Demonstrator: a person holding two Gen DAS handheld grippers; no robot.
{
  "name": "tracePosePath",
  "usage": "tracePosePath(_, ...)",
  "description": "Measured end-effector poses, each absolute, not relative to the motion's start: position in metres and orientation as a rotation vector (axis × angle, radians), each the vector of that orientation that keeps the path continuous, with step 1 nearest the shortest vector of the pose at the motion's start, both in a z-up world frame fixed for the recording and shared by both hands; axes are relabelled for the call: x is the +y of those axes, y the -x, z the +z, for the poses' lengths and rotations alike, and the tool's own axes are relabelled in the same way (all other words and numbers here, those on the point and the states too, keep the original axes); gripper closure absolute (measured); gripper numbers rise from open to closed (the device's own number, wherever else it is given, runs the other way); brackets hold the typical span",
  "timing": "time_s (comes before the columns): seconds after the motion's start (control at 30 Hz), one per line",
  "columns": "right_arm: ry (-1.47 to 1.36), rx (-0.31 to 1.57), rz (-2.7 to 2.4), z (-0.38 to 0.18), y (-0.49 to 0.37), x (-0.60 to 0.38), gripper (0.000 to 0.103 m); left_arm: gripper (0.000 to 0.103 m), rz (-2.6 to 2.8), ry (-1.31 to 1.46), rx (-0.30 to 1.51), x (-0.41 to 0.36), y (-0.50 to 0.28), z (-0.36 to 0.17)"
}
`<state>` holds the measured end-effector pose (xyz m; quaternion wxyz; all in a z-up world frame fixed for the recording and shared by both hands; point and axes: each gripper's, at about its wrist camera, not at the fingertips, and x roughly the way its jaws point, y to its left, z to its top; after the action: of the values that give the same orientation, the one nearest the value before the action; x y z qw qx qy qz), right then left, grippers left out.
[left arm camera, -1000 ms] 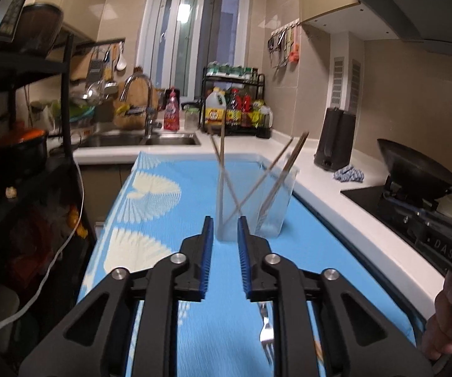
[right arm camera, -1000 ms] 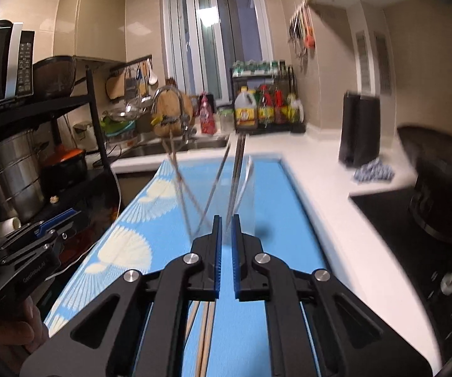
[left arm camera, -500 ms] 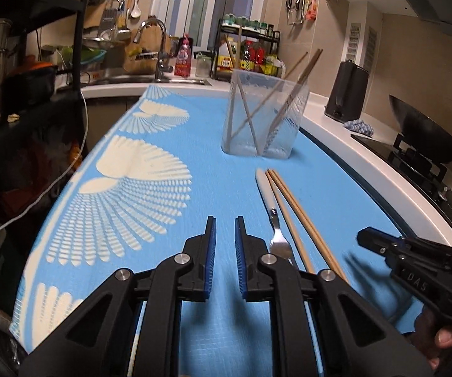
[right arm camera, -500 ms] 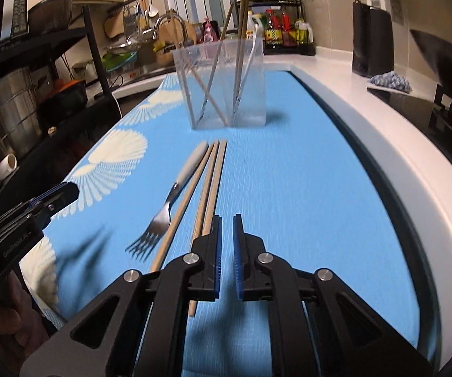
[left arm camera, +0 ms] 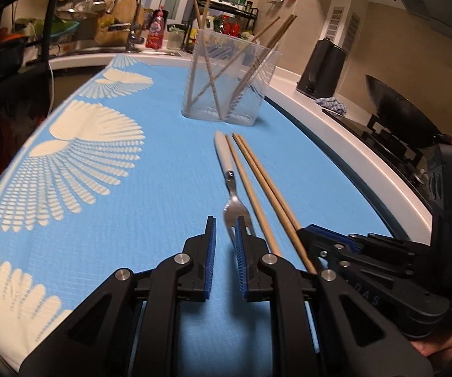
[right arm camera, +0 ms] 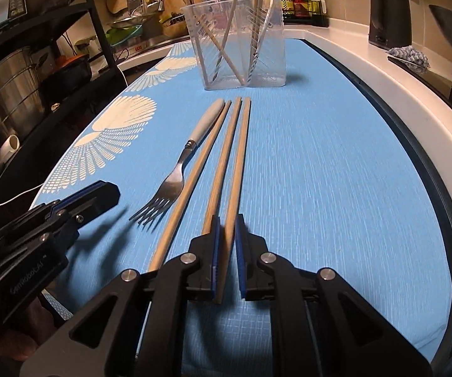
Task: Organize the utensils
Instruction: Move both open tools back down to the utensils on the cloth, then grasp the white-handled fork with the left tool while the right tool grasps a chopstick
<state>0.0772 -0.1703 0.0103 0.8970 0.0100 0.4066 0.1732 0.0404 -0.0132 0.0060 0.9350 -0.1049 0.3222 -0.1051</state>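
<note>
Moved: both grippers down from above the holder to just over the mat, near ends of the utensils now right at the fingertips.
Left gripper (left arm camera: 225,231): jaws slightly apart, nothing pinched; fork tines just ahead of its right finger.
Right gripper (right arm camera: 226,229): jaws just been opening, narrow gap, one chopstick (right arm camera: 229,194) running between the pads; contact with the pads not clear.
Fork (right arm camera: 175,172): flat on the blue mat (right arm camera: 320,172), pale handle pointing at the holder, tines toward the grippers.
Chopsticks: three on the mat, side by side, just right of the fork, roughly parallel to it.
Holder (left arm camera: 230,75): clear plastic, upright at far end of mat, several chopsticks leaning inside.
Beyond mat: white counter (right arm camera: 392,72), stove at right.
</note>
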Motion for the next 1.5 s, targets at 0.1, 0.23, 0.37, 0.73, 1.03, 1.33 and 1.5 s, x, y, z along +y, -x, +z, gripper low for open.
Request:
tracePosePath(0.1,-0.008,0.841,0.361,0.010,-0.077,-0.171,0.089,0.090,-0.219,0.220,0.671,-0.017,-0.042,0.003)
tracePosePath(0.23,0.003,0.839,0.338,0.011,-0.077,-0.176,0.096,0.088,-0.229,0.220,0.666,-0.022,-0.041,0.004)
tracePosePath(0.37,0.014,0.826,0.314,0.012,-0.077,-0.184,0.097,0.070,-0.225,0.216,0.667,-0.026,-0.040,0.003)
tracePosePath(0.73,0.004,0.827,0.296,0.010,-0.078,-0.197,0.097,0.060,-0.194,0.162,0.688,-0.041,-0.044,-0.002)
tracePosePath(1.03,0.011,0.821,0.300,0.010,-0.078,-0.195,0.097,0.065,-0.157,0.116,0.688,-0.045,-0.047,-0.004)
tracePosePath(1.33,0.010,0.822,0.304,0.010,-0.079,-0.193,0.097,0.083,-0.125,0.105,0.689,-0.035,-0.046,-0.005)
tracePosePath(1.5,0.008,0.826,0.308,0.011,-0.079,-0.192,0.096,0.083,-0.037,0.090,0.669,-0.018,-0.044,-0.004)
